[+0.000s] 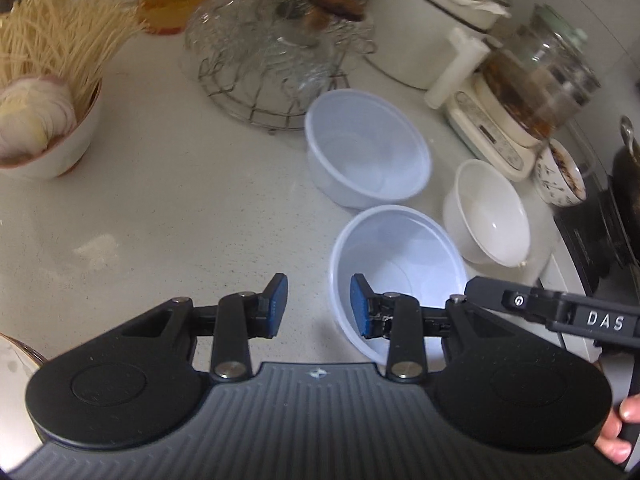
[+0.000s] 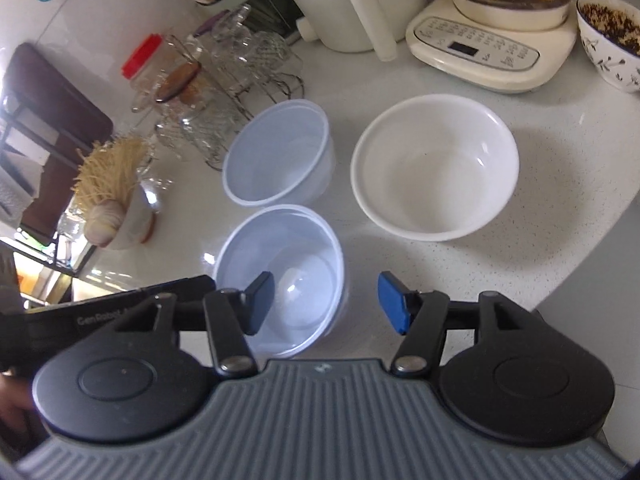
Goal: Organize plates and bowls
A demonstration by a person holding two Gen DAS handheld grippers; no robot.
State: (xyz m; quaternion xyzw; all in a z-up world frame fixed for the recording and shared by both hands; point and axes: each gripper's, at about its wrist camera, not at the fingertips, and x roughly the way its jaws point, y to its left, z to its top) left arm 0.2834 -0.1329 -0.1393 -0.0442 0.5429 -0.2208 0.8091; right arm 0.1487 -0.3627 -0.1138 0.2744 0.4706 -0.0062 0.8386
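Two translucent plastic bowls and a white ceramic bowl (image 1: 490, 216) (image 2: 436, 168) stand upright on the pale counter. The near plastic bowl (image 1: 400, 264) (image 2: 280, 264) sits below both grippers. My left gripper (image 1: 319, 306) is open, its fingers straddling that bowl's left rim without pressing it. My right gripper (image 2: 326, 306) is open wider, straddling the same bowl's right rim, one finger above the inside. The far plastic bowl (image 1: 368, 148) (image 2: 280, 156) stands just behind. Each gripper's black body shows at the edge of the other's view.
A wire rack of glassware (image 1: 276, 52) (image 2: 208, 96) stands behind the bowls. A cream kettle base (image 1: 492, 132) (image 2: 480, 48) and a patterned bowl of dark scraps (image 1: 560, 180) (image 2: 612, 44) are at the right. A bowl of dry noodles (image 1: 44, 140) (image 2: 116, 212) is at the left.
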